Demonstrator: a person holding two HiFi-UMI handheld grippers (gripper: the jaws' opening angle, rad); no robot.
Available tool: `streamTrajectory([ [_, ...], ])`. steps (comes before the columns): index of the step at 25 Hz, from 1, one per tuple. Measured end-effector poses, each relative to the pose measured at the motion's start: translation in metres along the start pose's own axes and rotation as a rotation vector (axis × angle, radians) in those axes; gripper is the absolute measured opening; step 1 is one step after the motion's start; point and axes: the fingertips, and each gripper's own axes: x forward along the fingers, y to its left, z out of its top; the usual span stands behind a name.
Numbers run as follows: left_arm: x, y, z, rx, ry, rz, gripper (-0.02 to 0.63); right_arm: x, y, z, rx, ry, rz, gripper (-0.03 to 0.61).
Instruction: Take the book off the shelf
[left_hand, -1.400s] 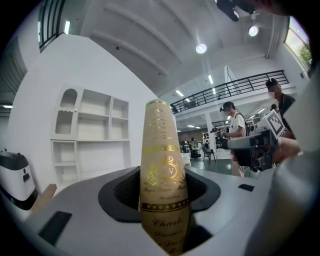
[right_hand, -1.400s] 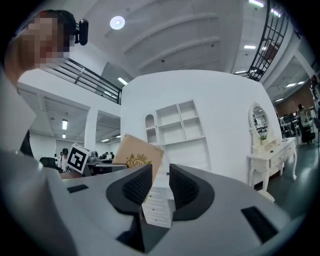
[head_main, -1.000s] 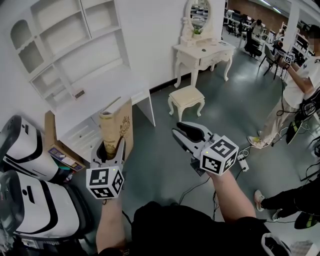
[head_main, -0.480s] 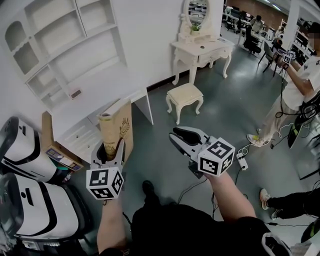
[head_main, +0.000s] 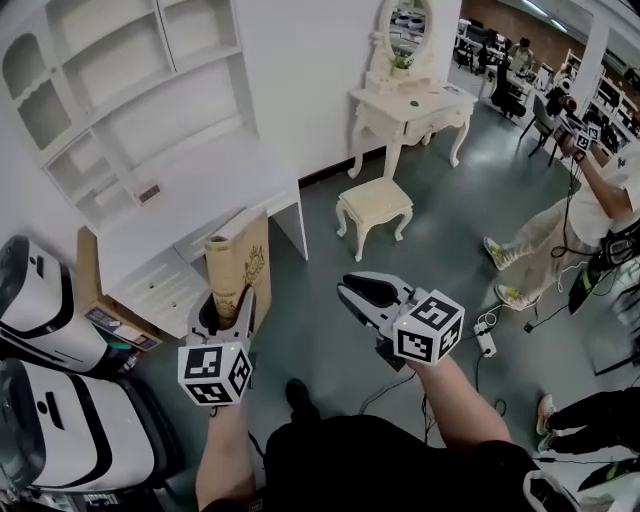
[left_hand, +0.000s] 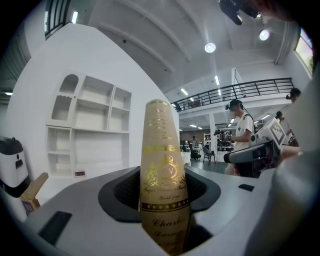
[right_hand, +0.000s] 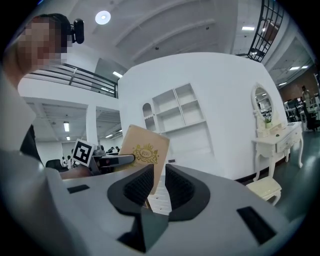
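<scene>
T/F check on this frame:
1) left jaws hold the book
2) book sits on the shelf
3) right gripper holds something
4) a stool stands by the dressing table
1) True. The left gripper has its jaws clamped on the upright book.
2) False. The book is clear of the white shelf, held out in front of it.
3) False. The right gripper is empty, jaws a narrow gap apart.
4) True. The stool stands in front of the dressing table.

Lab hall with staged shelf unit (head_main: 130, 90), dressing table (head_main: 405, 105), distant desks (head_main: 478, 40)
</scene>
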Motion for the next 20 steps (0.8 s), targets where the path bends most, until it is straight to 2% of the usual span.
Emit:
streamTrajectory([
  [5, 0.032, 0.038, 0.008, 0.01, 0.004, -0.009, 0.216, 0.051, -0.019, -0.004, 0.022, 0.032, 0.011, 0.083],
  [13, 0.084, 0.111, 0.01, 0.006, 0.008, -0.02, 0.216, 0.138, -0.038, 0.013, -0.002, 0.041, 0.023, 0.084],
  [20, 0.103, 0.171, 0.015, -0.013, -0.011, -0.017, 0.216, 0.199, -0.04, 0.027, -0.02, 0.049, 0.016, 0.084],
])
